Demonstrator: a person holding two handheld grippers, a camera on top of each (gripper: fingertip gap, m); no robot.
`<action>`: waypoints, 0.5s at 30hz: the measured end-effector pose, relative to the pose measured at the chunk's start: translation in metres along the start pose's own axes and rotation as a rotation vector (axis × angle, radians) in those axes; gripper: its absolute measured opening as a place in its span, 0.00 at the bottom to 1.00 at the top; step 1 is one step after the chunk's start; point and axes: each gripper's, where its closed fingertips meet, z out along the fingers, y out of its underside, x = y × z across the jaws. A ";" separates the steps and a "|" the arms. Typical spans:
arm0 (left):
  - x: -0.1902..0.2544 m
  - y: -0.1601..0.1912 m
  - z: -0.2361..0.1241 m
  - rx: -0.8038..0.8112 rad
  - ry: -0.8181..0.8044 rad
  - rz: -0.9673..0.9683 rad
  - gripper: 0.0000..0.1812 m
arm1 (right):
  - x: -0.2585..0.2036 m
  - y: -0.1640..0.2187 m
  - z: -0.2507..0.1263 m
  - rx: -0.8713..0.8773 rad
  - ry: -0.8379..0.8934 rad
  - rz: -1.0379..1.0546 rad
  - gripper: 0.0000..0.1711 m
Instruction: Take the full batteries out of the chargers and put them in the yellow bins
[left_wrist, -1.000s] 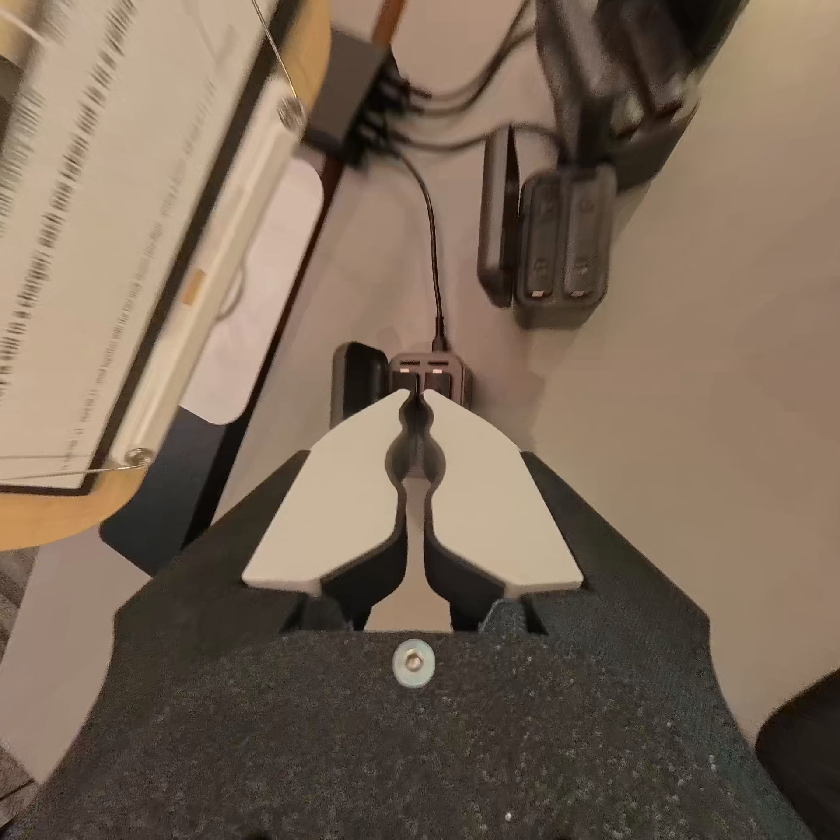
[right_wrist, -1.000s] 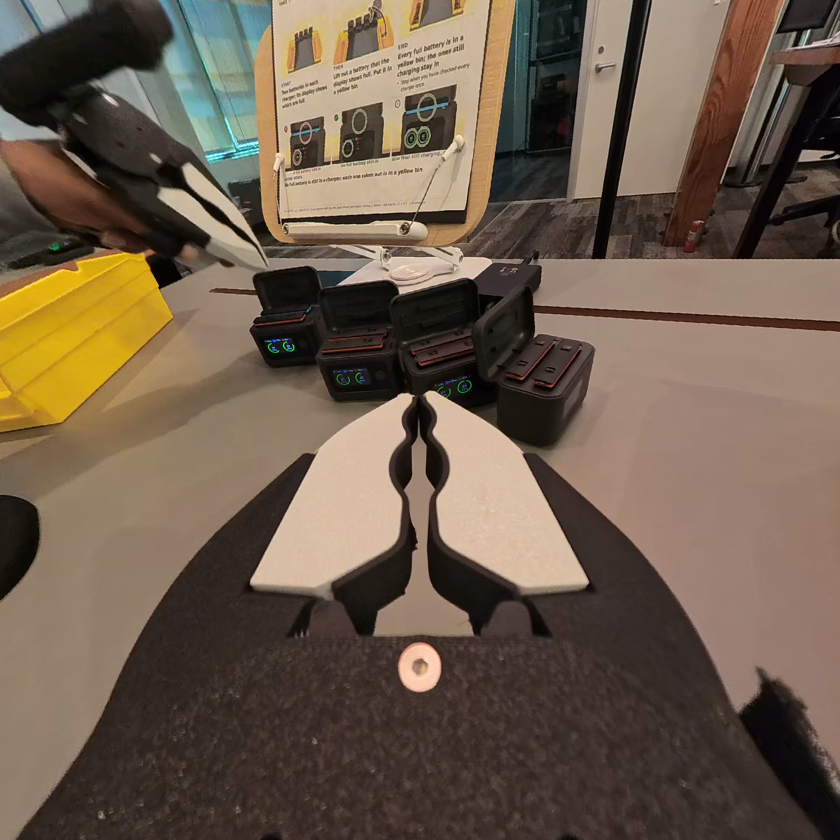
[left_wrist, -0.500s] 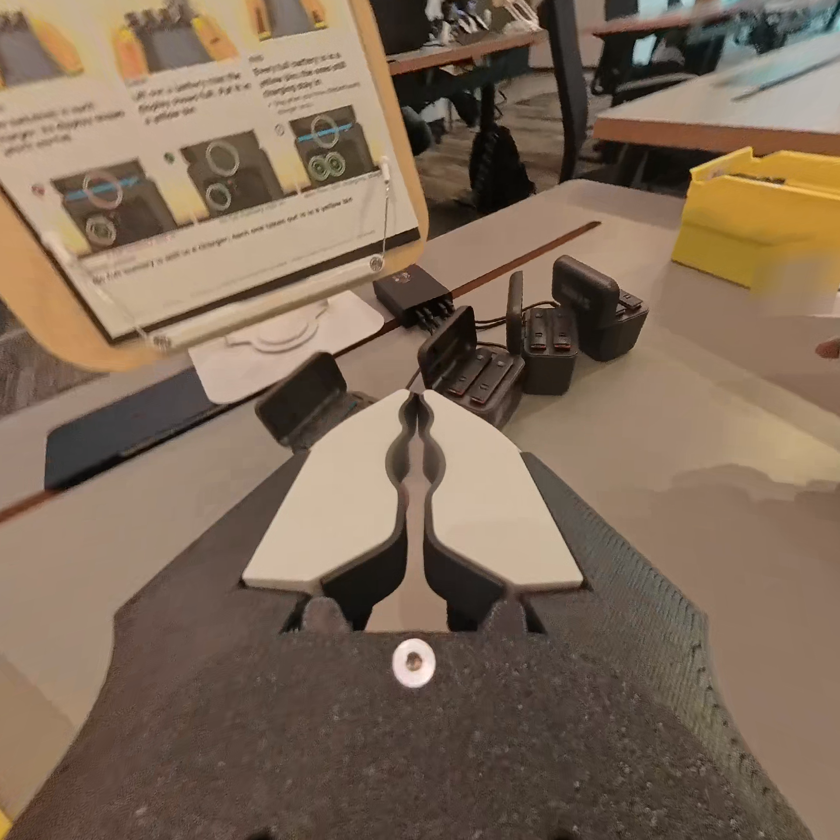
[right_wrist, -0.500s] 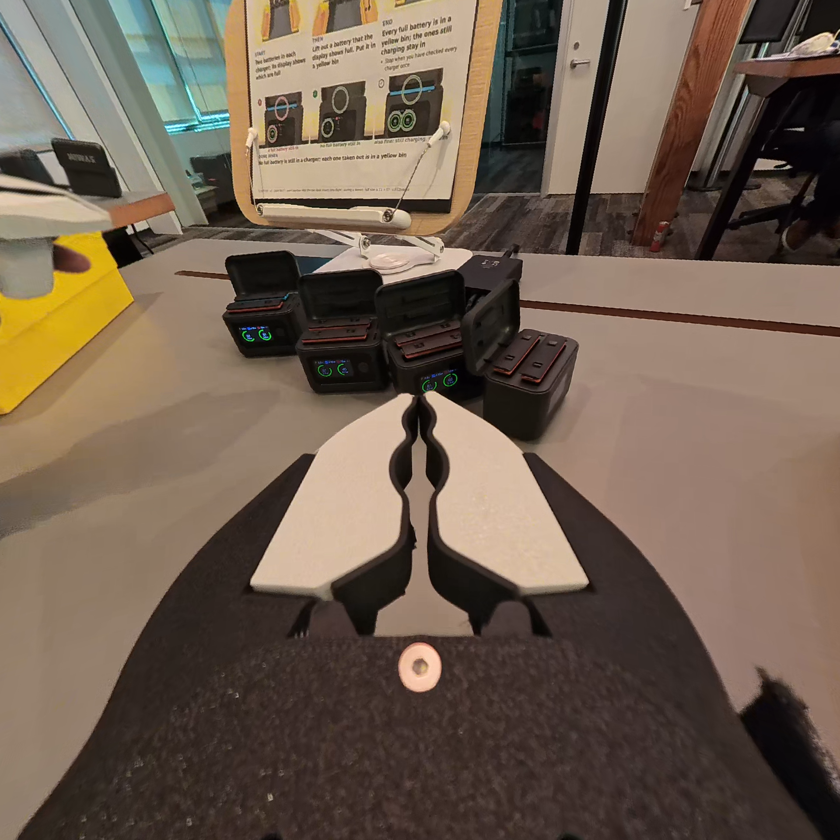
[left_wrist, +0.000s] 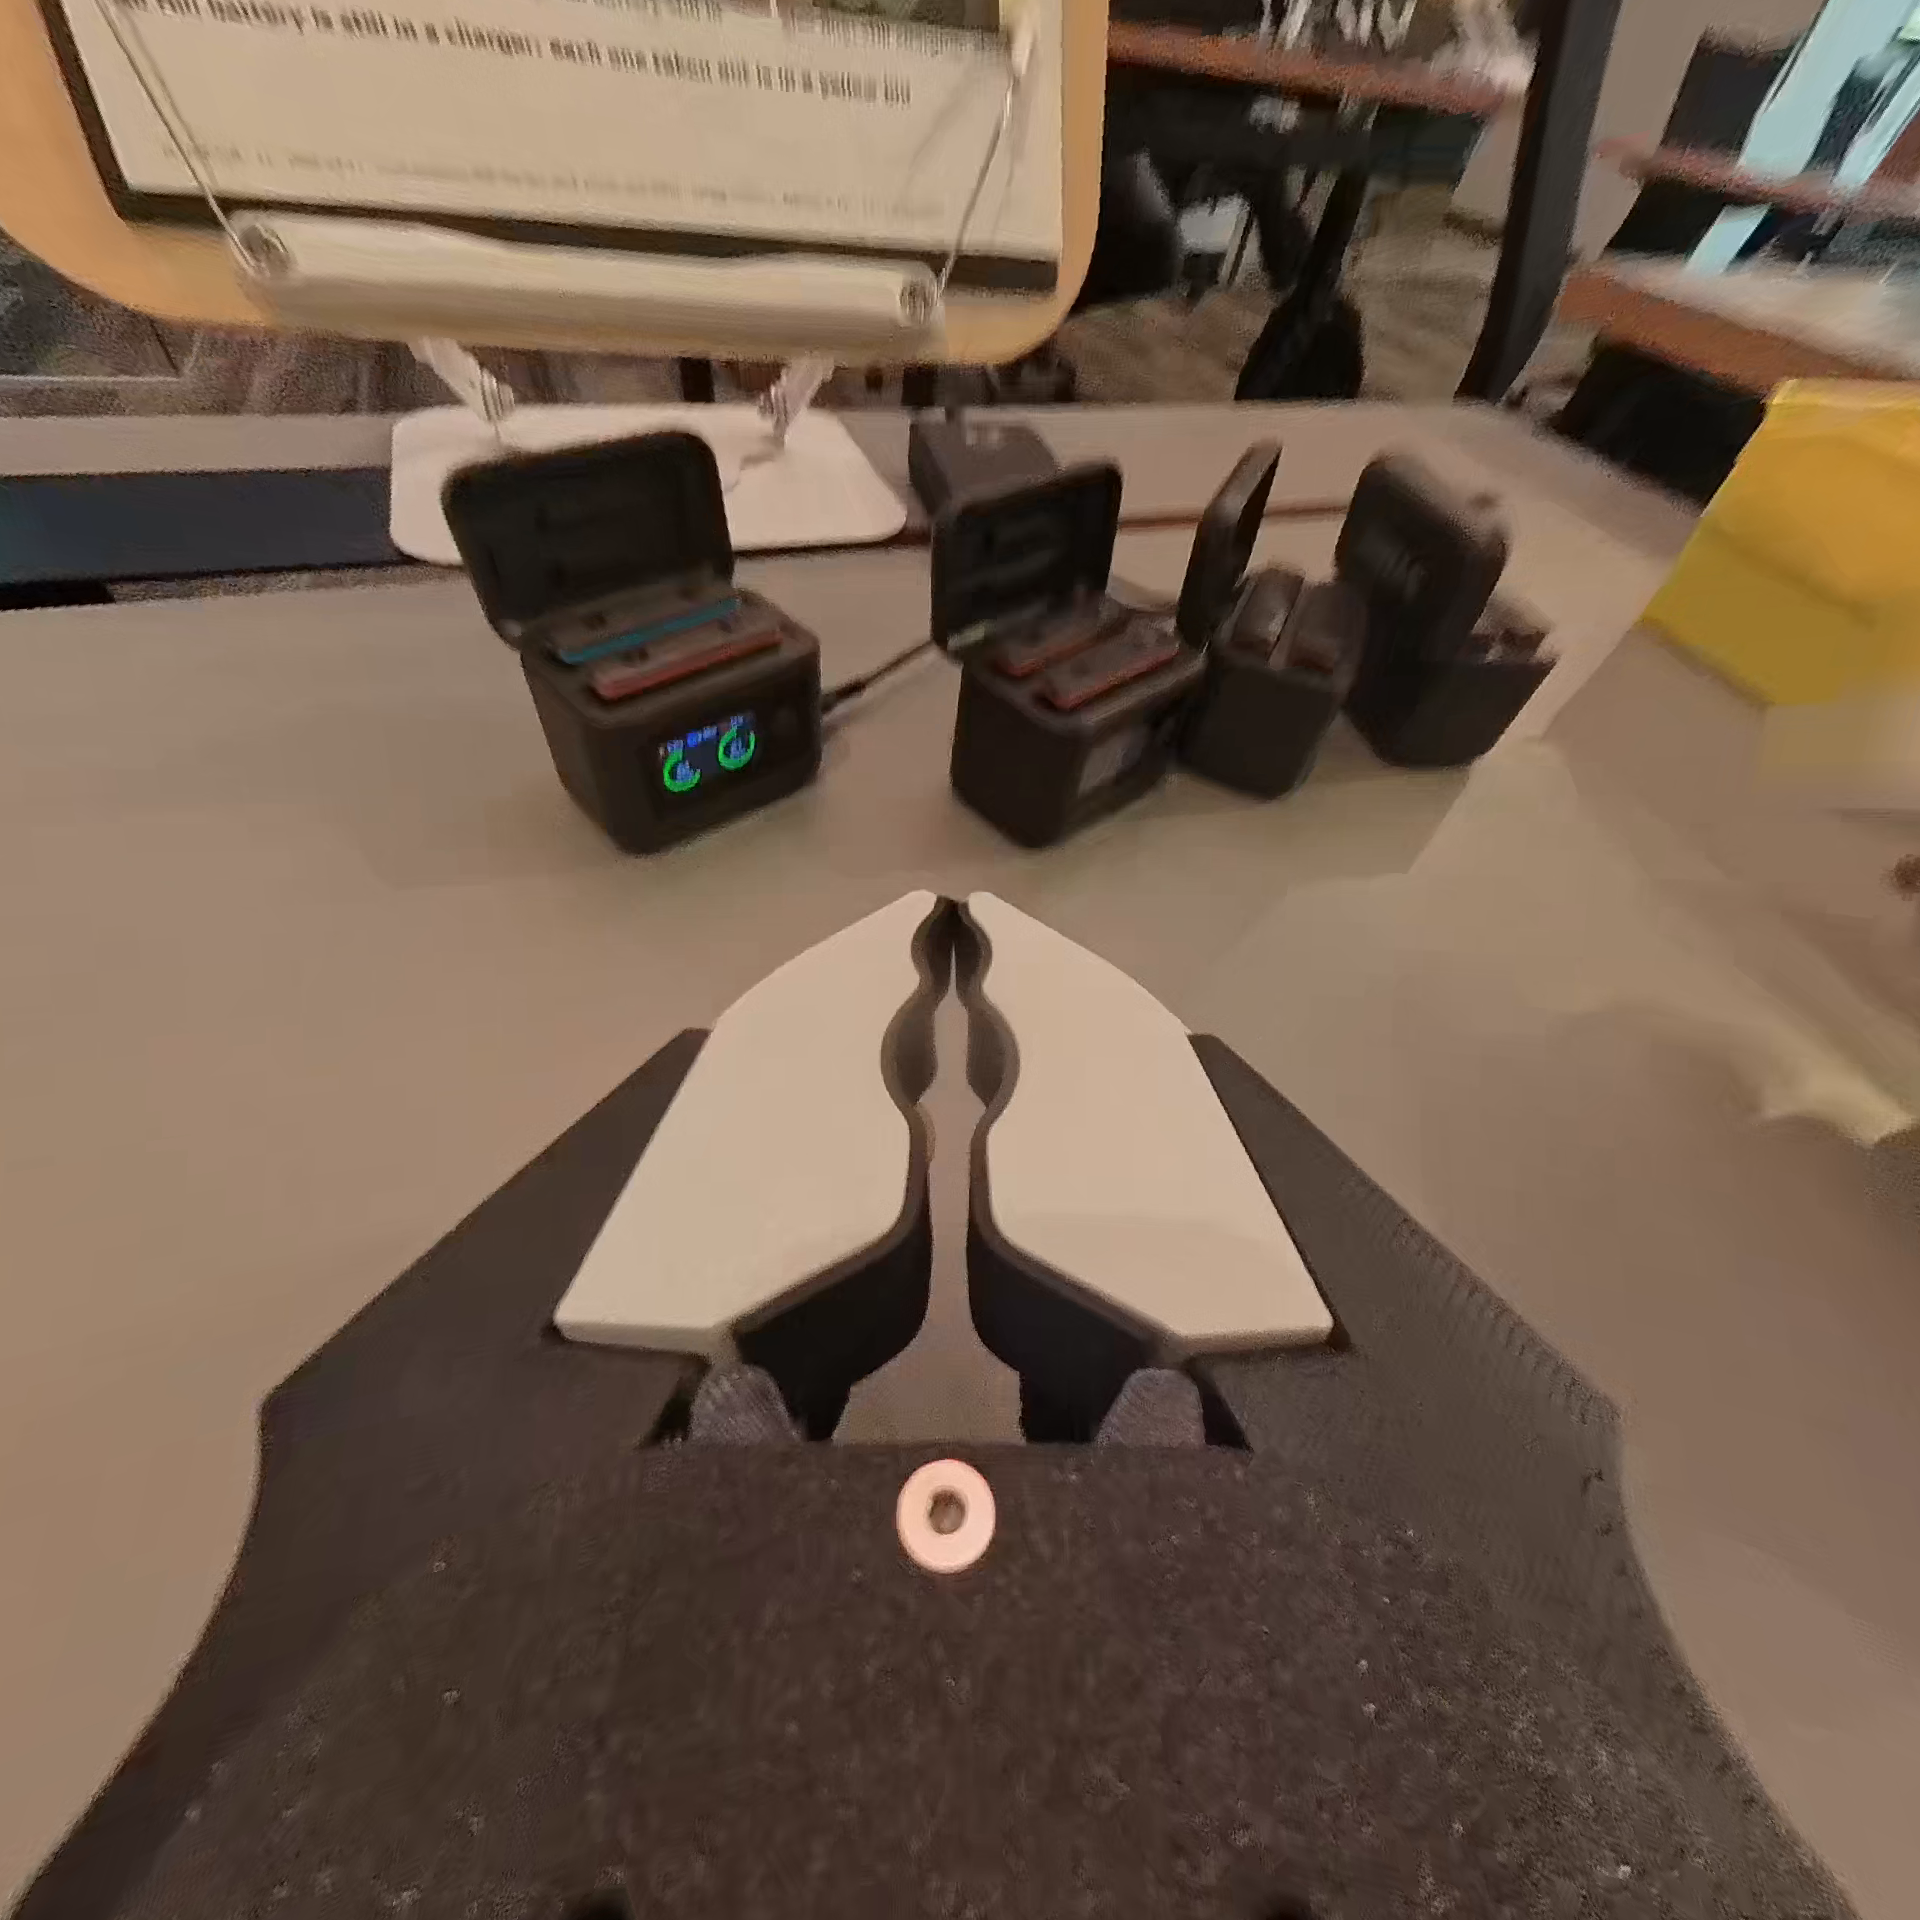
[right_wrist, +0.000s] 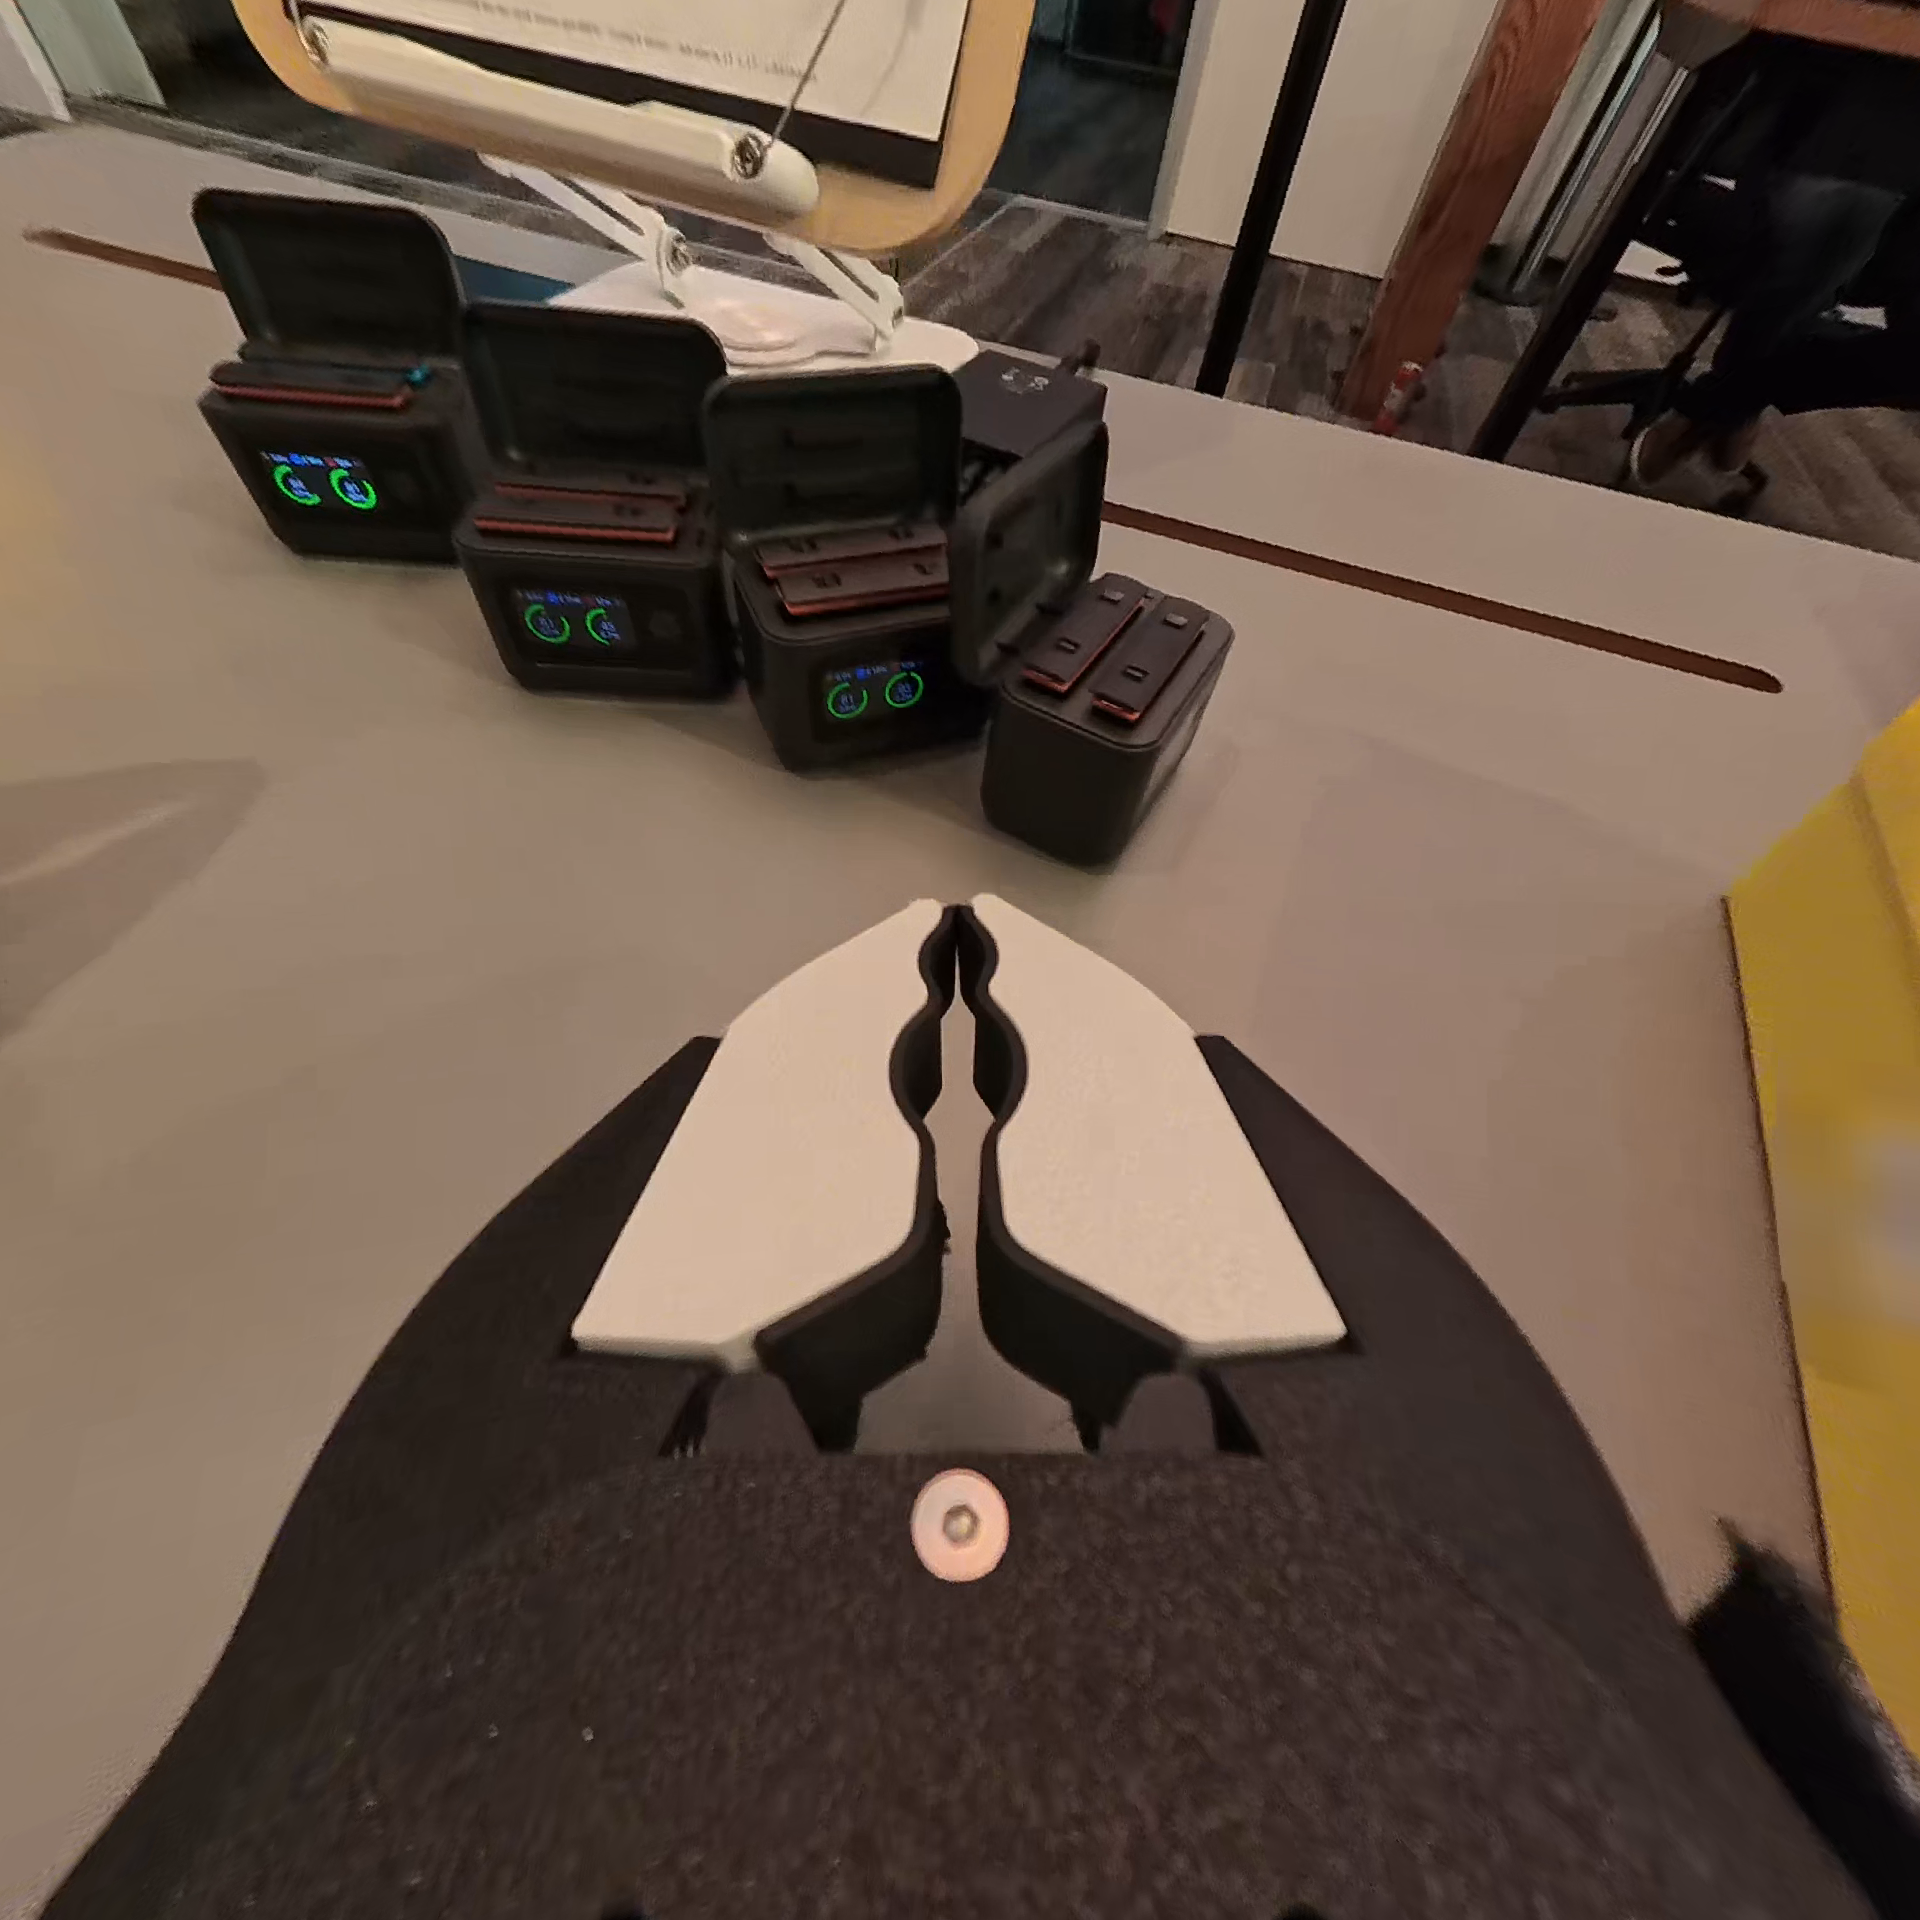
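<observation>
Four chargers: black box-shaped battery chargers (right_wrist: 847, 665) in a row on the grey tabletop (right_wrist: 520, 935), lids raised.
Contents: each holds two flat black batteries (right_wrist: 1117, 649) with red edges; one in the leftmost (left_wrist: 649, 632) is blue-edged.
Displays: green rings lit on three fronts.
Yellow plastic bin (right_wrist: 1839, 1039): right edge; inside unseen.
Left claw (left_wrist: 951, 909): clenched, empty.
Right claw (right_wrist: 956, 914): clenched, empty, short of the chargers.

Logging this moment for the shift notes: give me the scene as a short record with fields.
left claw: shut, empty, above the table
right claw: shut, empty, above the table
chargers: four in a row, lids open, batteries inside
lit displays: three show in the right wrist view
end charger: turned sideways, display not visible
yellow bin: at the right edge
instruction board: behind the chargers
</observation>
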 end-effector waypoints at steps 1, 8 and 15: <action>-0.001 0.008 0.003 -0.031 -0.004 0.021 0.00 | 0.003 0.003 0.001 -0.007 0.004 0.007 0.00; -0.003 0.011 0.009 -0.037 -0.011 0.055 0.00 | 0.014 0.009 0.002 -0.009 0.009 0.066 0.00; -0.017 0.011 0.010 -0.027 -0.085 0.114 0.00 | 0.011 0.011 0.005 -0.019 0.015 0.044 0.00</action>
